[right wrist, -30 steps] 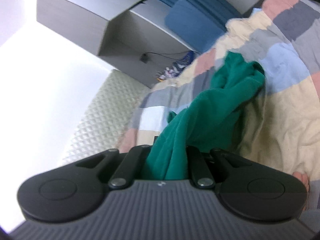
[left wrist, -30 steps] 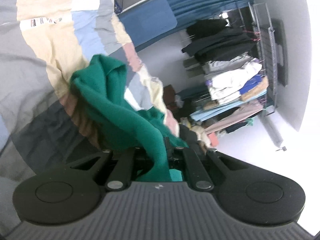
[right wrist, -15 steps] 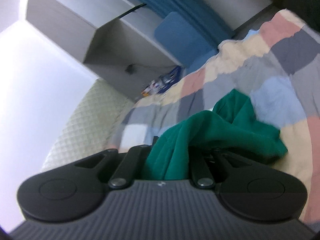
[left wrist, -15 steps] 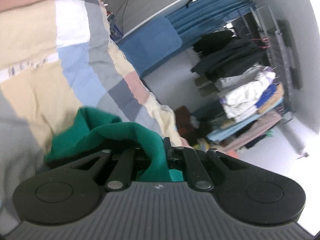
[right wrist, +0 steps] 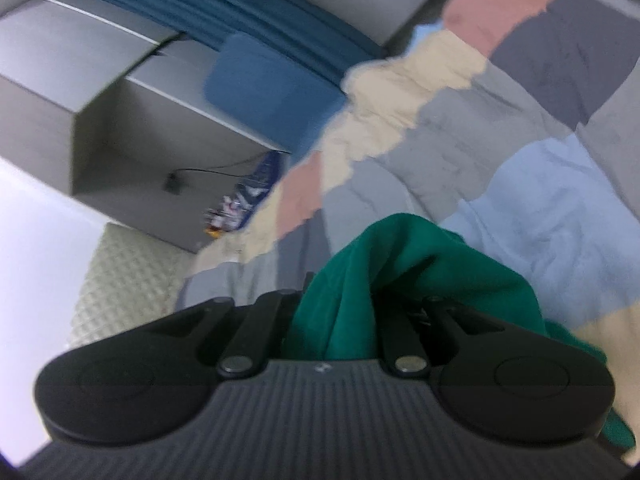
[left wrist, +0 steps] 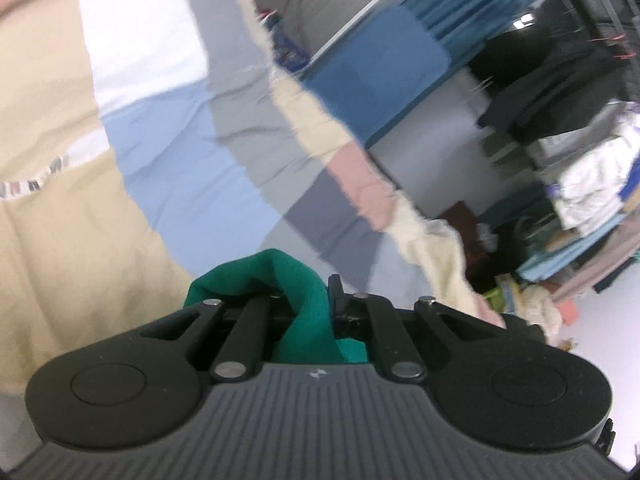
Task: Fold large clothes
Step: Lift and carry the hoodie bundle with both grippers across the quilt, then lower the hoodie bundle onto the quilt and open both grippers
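Softly bunched green knit garment [left wrist: 308,300] is pinched by left claw [left wrist: 310,308] and right claw [right wrist: 340,316] above the patchwork quilt [left wrist: 168,160].

The left wrist camera looks forward over the left tool [left wrist: 310,312], tilted and close above a patchwork quilt [left wrist: 168,152] on the bed, facing a blue curtain [left wrist: 384,68] and a crowded clothes rack [left wrist: 580,168] at right. The right wrist camera looks over the right tool [right wrist: 336,320], equally close to the quilt [right wrist: 520,168], facing grey cabinets [right wrist: 120,92] and a quilted headboard [right wrist: 128,280]. Both views share the quilt, the curtain [right wrist: 272,76] and the green garment [left wrist: 296,280] bunched at each lens [right wrist: 416,276].
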Demonstrator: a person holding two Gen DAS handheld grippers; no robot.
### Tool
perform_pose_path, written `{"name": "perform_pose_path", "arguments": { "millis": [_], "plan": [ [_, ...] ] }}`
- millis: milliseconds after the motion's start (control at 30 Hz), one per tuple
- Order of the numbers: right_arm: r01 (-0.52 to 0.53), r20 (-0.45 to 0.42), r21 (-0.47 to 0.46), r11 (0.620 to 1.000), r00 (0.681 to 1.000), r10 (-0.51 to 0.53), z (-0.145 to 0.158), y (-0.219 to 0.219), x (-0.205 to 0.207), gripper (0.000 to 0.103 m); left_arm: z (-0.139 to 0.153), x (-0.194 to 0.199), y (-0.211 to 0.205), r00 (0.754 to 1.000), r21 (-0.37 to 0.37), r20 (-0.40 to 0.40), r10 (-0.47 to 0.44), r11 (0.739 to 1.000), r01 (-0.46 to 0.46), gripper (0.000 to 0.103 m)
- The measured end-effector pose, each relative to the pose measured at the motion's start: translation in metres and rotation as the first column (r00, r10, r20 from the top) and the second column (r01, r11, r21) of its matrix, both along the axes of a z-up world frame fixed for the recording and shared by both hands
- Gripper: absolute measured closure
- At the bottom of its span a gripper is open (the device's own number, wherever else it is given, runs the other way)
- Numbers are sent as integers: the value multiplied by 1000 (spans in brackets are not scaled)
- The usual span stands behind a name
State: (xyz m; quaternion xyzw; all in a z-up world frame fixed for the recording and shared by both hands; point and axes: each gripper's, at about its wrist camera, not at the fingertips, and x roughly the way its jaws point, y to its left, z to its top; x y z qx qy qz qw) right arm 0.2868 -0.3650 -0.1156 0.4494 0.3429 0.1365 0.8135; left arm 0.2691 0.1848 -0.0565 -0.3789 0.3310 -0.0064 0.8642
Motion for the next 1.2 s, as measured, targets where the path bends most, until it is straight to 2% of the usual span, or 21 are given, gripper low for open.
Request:
{"name": "perform_pose_path", "arguments": {
  "millis": [167, 267, 433, 533, 567, 600, 633, 667, 700, 733, 800, 867, 967, 1100, 1200],
  "plan": [
    [-27, -54, -19, 999, 998, 25, -43, 3, 37, 90, -52, 38, 4, 998, 5, -61, -7, 1000, 7, 89],
    [-36, -82, -24, 999, 996, 34, -62, 4, 54, 90, -73, 55, 2, 997, 37, -72, -32, 999, 35, 89],
    [-31, -91, 15, 999, 995, 32, -75, 4, 58, 90, -82, 55, 1, 998, 34, -55, -30, 999, 32, 89],
    [-42, -66, 14, 999, 997, 43, -69, 4, 52, 89, -71, 45, -5, 998, 76, -40, -49, 996, 52, 81],
    [-53, -55, 7, 999, 997, 53, -64, 4, 48, 88, -66, 41, -8, 997, 100, -41, -58, 993, 62, 71],
    [-61, -49, -12, 998, 997, 60, -58, 4, 45, 88, -59, 33, -11, 997, 121, -40, -67, 990, 71, 55],
    [-63, -41, -33, 998, 997, 61, -51, 5, 42, 87, -53, 27, -16, 996, 144, -38, -85, 986, 90, 48],
    [-64, -31, -54, 997, 998, 62, -44, 6, 37, 84, -48, 20, -19, 995, 156, -36, -97, 983, 101, 35],
    [-66, -21, -78, 995, 998, 64, -37, 8, 32, 84, -41, 11, -22, 995, 172, -29, -97, 980, 100, 32],
    [-66, -2, -103, 992, 998, 66, -28, 10, 26, 83, -34, 1, -25, 995, 198, -18, -96, 975, 98, 32],
    [-59, 31, -141, 988, 997, 64, -13, 13, 13, 71, -22, -17, -30, 996, 248, 0, -92, 965, 90, 31],
    [-40, 62, -149, 988, 997, 49, -3, 12, 0, 36, -8, -38, -35, 995, 311, 29, -99, 947, 85, 31],
    [-25, 114, -175, 984, 992, 46, 13, 14, -24, 33, 10, -71, -42, 991, 383, 67, -117, 920, 83, 31],
    [16, 194, -296, 955, 980, 44, 39, 22, -56, 33, 18, -112, -54, 981, 389, 109, -159, 915, 105, 31],
    [4, 247, -324, 946, 966, 81, 49, 30, -75, 32, 12, -131, -67, 976, 401, 120, -179, 908, 118, 31]
  ]
}}
